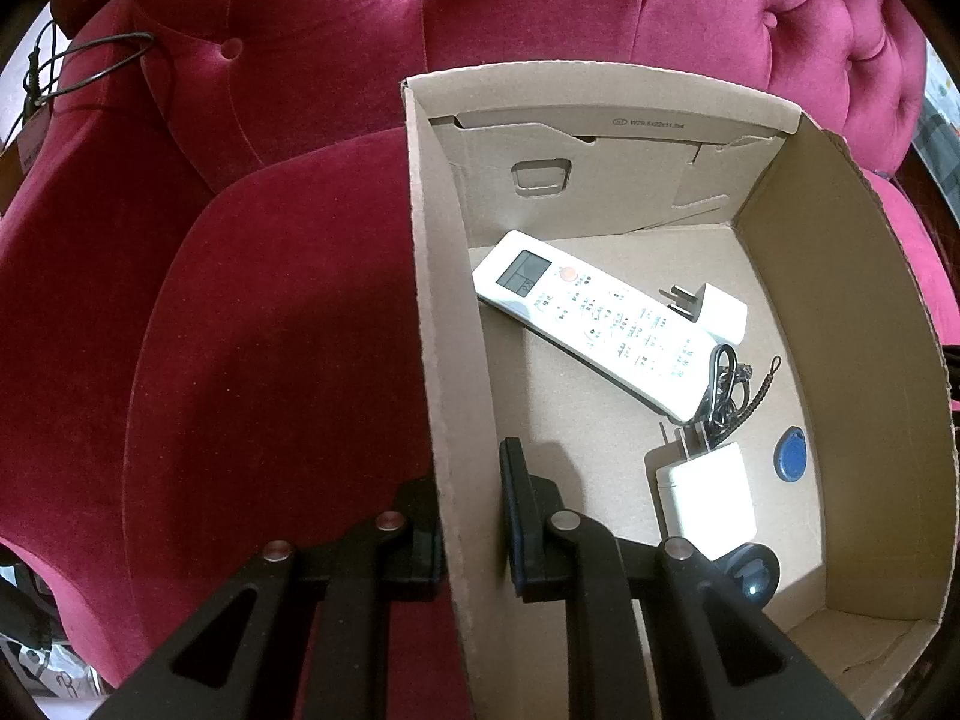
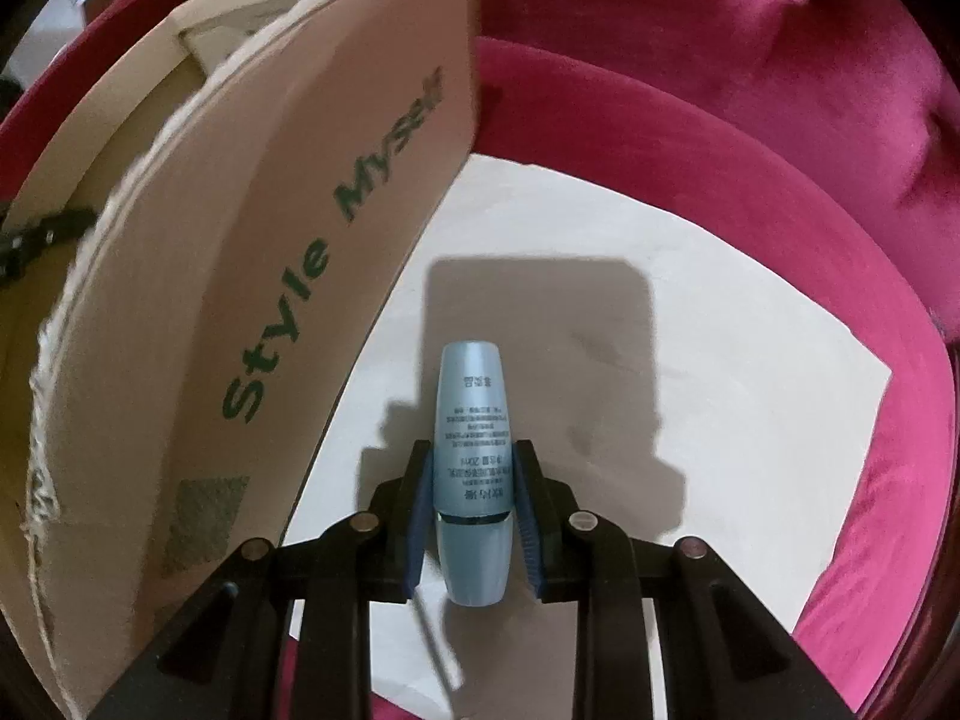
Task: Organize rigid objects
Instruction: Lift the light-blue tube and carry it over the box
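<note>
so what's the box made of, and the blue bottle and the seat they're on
Box: plain brown corrugated cardboard, matte, with torn, fuzzy top edges and fold flaps.
Blue bottle: probably plastic with a satin, faintly metallic sheen and printed text; the look alone leaves coated glass possible.
Seat: crimson velvet-like upholstery, button-tufted, its nap shifting light to dark.
</note>
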Demonstrator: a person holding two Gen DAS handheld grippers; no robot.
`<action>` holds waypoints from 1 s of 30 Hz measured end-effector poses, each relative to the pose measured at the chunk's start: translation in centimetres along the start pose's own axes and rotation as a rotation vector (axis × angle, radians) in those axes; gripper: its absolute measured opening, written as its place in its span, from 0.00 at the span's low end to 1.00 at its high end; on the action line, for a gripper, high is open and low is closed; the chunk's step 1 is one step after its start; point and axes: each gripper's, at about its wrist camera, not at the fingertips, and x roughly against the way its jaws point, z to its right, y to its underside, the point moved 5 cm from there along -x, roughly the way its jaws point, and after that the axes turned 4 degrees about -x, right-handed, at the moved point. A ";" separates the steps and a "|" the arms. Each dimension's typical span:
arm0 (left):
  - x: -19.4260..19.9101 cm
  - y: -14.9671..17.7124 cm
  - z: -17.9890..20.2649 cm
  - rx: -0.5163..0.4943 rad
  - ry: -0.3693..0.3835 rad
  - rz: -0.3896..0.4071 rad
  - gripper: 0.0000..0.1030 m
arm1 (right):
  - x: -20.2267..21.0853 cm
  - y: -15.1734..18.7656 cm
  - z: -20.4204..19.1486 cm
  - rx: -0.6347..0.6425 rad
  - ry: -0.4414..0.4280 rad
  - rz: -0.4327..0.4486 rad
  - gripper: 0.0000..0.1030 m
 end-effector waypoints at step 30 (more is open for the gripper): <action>-0.1 0.1 -0.1 0.004 0.000 -0.001 0.16 | 4.4 -0.8 2.4 -0.302 0.150 0.039 0.26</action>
